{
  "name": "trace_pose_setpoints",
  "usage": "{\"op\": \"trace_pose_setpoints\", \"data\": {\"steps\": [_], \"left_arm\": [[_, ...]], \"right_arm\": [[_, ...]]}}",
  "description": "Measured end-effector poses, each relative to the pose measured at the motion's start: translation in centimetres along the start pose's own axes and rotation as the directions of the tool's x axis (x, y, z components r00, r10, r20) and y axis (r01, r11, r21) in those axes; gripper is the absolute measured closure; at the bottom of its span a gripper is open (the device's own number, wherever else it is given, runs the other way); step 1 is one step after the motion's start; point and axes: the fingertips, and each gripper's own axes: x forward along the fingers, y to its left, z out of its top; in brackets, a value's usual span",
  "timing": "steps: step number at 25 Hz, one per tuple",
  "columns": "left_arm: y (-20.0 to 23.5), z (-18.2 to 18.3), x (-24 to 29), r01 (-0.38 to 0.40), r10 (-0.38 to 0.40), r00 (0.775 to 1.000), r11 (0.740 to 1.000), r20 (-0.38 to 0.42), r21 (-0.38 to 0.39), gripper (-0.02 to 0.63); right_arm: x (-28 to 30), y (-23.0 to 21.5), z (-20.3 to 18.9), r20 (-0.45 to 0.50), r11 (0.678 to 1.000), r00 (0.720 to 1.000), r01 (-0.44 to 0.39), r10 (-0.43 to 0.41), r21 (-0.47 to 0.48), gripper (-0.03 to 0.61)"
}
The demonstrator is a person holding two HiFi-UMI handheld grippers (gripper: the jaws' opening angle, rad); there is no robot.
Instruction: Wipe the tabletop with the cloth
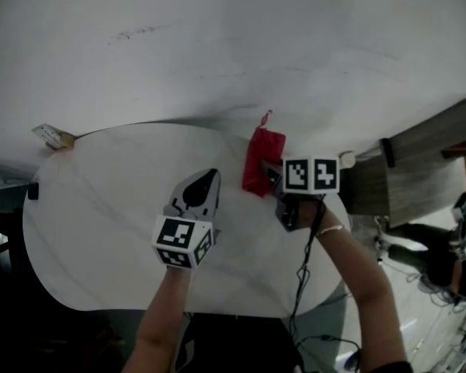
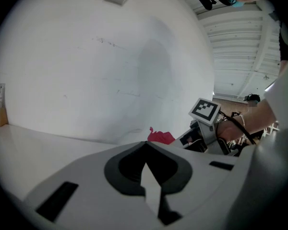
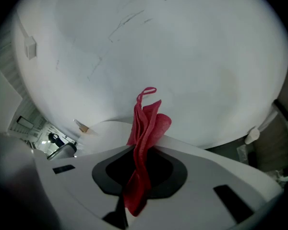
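A red cloth point(image 1: 262, 162) with a small loop at its far end is pinched in my right gripper point(image 1: 270, 174), at the far right part of the white oval table point(image 1: 101, 208). In the right gripper view the cloth point(image 3: 146, 128) stands crumpled out of the shut jaws of the right gripper point(image 3: 143, 151), reaching past the table's rim point(image 3: 105, 128). My left gripper point(image 1: 206, 180) hovers over the table's middle, left of the cloth, jaws together and holding nothing. From the left gripper point(image 2: 145, 145) the cloth point(image 2: 159, 137) shows just beyond its tips.
A small tan card stand point(image 1: 54, 136) sits on the table's far left edge. A wooden cabinet point(image 1: 427, 169) stands off the table's right side. A black cable point(image 1: 303, 270) trails from the right gripper toward me. A white wall lies beyond the table.
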Motion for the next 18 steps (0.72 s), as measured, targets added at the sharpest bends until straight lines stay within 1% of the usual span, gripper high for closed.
{"op": "trace_pose_setpoints", "data": {"steps": [4,7,10,16,18], "left_arm": [[-1.9,0.0,0.6,0.043,-0.043,0.999,0.999,-0.001,0.011,0.612],[-3.6,-0.1,1.2,0.078,-0.078,0.997,0.997,-0.007,0.02,0.612],[-5.2,-0.3,1.7,0.111,-0.111,0.994,0.993,-0.012,0.031,0.612],[-8.3,-0.7,2.6,0.175,-0.174,0.984,0.983,-0.027,0.05,0.612],[-9.2,-0.8,2.7,0.188,-0.187,0.982,0.981,-0.031,0.054,0.612]], "right_arm": [[-2.6,-2.8,-0.5,-0.003,0.996,0.996,0.084,-0.084,-0.005,0.529],[-4.8,-5.1,-1.2,-0.011,0.988,0.988,0.152,-0.153,-0.018,0.529],[-7.1,-7.4,-2.1,-0.023,0.979,0.979,0.202,-0.202,-0.013,0.529],[-11.8,-12.1,-4.1,-0.041,0.949,0.948,0.315,-0.316,-0.023,0.529],[-13.5,-13.7,-4.7,-0.044,0.933,0.932,0.358,-0.359,-0.034,0.529]]}}
